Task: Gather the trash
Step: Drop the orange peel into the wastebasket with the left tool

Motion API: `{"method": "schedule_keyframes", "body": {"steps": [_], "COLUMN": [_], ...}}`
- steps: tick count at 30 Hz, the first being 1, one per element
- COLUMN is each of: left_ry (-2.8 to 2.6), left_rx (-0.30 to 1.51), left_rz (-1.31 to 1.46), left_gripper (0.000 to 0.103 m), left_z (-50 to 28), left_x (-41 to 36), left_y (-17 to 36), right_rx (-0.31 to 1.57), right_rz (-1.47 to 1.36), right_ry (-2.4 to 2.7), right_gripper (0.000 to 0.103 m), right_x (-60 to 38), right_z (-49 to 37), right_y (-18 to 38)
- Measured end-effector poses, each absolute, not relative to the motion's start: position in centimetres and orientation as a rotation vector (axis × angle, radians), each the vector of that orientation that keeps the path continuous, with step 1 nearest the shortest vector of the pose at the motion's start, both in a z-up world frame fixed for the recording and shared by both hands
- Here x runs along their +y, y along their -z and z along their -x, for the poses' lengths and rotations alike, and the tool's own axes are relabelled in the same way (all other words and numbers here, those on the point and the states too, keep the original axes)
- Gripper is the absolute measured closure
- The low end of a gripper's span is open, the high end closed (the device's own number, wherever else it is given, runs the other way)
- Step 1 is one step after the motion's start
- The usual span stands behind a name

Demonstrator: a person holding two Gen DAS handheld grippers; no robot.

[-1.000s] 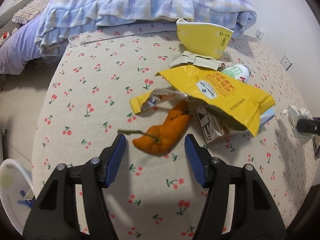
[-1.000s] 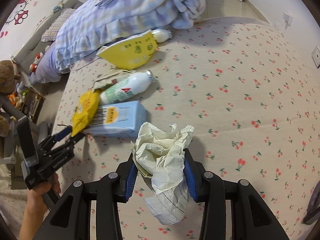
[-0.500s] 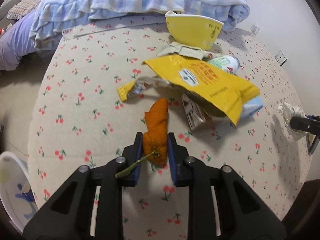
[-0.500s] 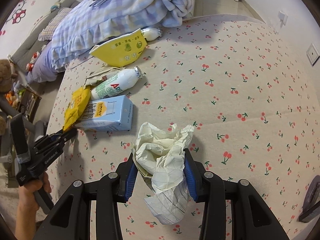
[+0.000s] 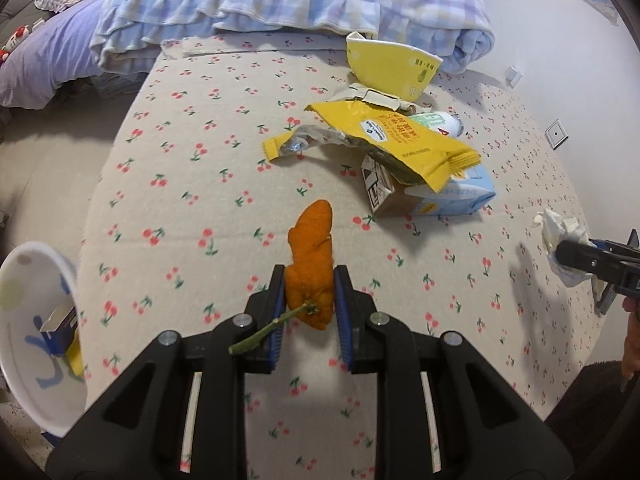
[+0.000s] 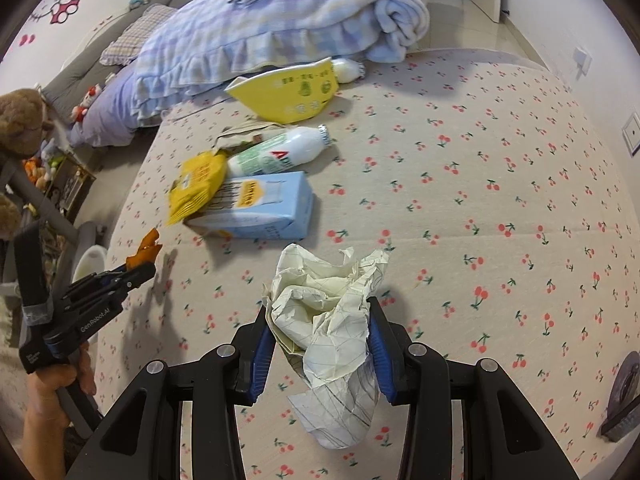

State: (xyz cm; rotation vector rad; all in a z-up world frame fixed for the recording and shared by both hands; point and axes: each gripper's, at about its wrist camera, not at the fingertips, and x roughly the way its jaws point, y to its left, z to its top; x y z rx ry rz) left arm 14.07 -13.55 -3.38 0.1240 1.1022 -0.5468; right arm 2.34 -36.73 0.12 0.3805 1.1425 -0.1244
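My left gripper (image 5: 309,294) is shut on an orange peel (image 5: 311,256) with a green stem, held just above the cherry-print bed cover (image 5: 192,184). In the right wrist view the same peel (image 6: 147,250) pokes out of that gripper (image 6: 138,270) at the left. My right gripper (image 6: 320,322) is shut on a crumpled ball of lined paper (image 6: 324,312), which also shows at the right edge of the left wrist view as a paper wad (image 5: 562,236). More trash lies on the bed: a yellow snack bag (image 5: 400,140), a blue milk carton (image 6: 260,208), a white bottle (image 6: 280,152) and a yellow paper bowl (image 5: 390,70).
A white bin (image 5: 36,332) with a small box inside stands beside the bed at the lower left. A folded checked blanket (image 5: 280,0) lies across the far end of the bed. A wall with sockets (image 5: 556,134) runs along the right. A hand (image 6: 52,392) holds the left gripper.
My left gripper closed on the orange peel and lifted it off the cover, pulling back from the trash pile. The right gripper rose a little, still holding the paper.
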Motion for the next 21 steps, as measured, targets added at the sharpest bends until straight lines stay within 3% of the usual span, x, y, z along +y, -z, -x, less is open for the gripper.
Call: {"method": "schedule_keyframes", "body": {"steps": [21], "left_ry": [0.435], "left_rx": [1.081], "left_rz": [-0.039], "left_gripper": [0.078], "left_z": [-11.6], "left_x": [-5.0], "left_y": [1.9], "right_rx": [1.130], "right_rz": [-0.322], "right_ry": [0.045], "right_gripper": [0.059], "right_x": [-29.8], "right_z": [-3.9], "right_y": [-0.7]}}
